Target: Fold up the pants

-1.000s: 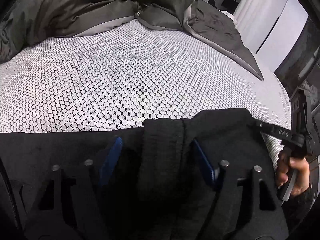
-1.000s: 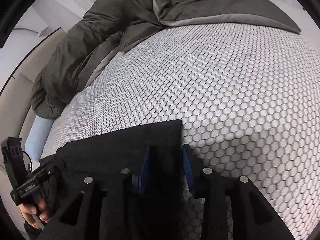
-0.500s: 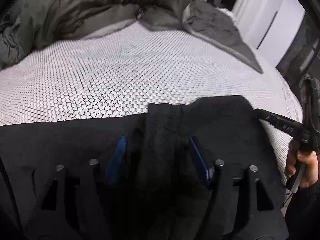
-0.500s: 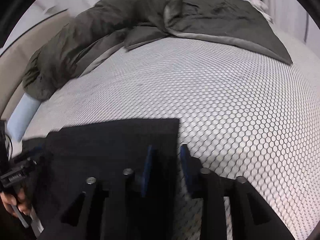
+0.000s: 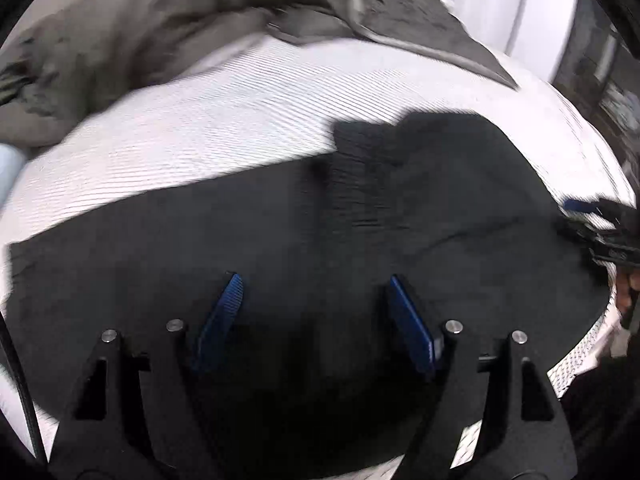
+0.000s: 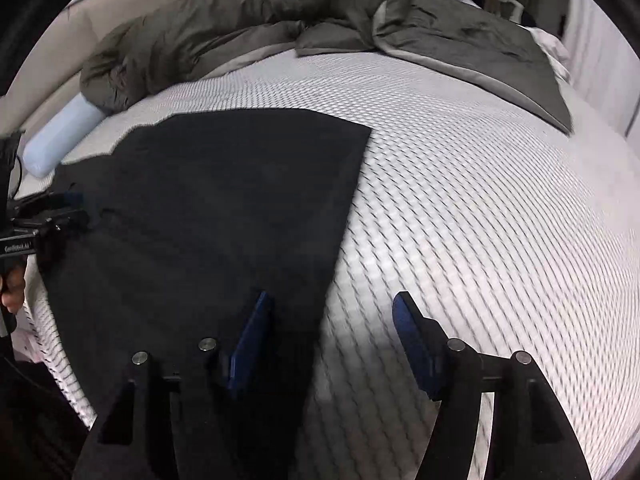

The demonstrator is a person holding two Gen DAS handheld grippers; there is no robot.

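Black pants (image 5: 440, 200) lie flat across the near part of a bed with a white honeycomb-patterned sheet (image 5: 240, 120). My left gripper (image 5: 315, 280) hovers over them. Its jaws are opening, the blue pads stand wide apart, and the cloth below is not pinched. A ribbed band of the pants (image 5: 352, 160) lies ahead of it. In the right wrist view the pants (image 6: 220, 200) fill the left half. My right gripper (image 6: 331, 296) is opening too: its left pad is over the pants' right edge, and bare sheet shows between the pads. Each gripper shows at the other view's edge: right gripper (image 5: 576, 220), left gripper (image 6: 68, 208).
A rumpled grey-green duvet (image 6: 240, 20) is piled along the far side of the bed. A pale blue bolster (image 6: 60, 140) lies at the far left corner. A person's hand (image 6: 12, 288) grips the left tool. The bed's near edge (image 5: 580, 352) drops off at lower right.
The bunched cloth between the left pads has dropped flat. The right jaws have widened and let go of the pants' edge. Both grippers have drawn back, so more of the pants shows.
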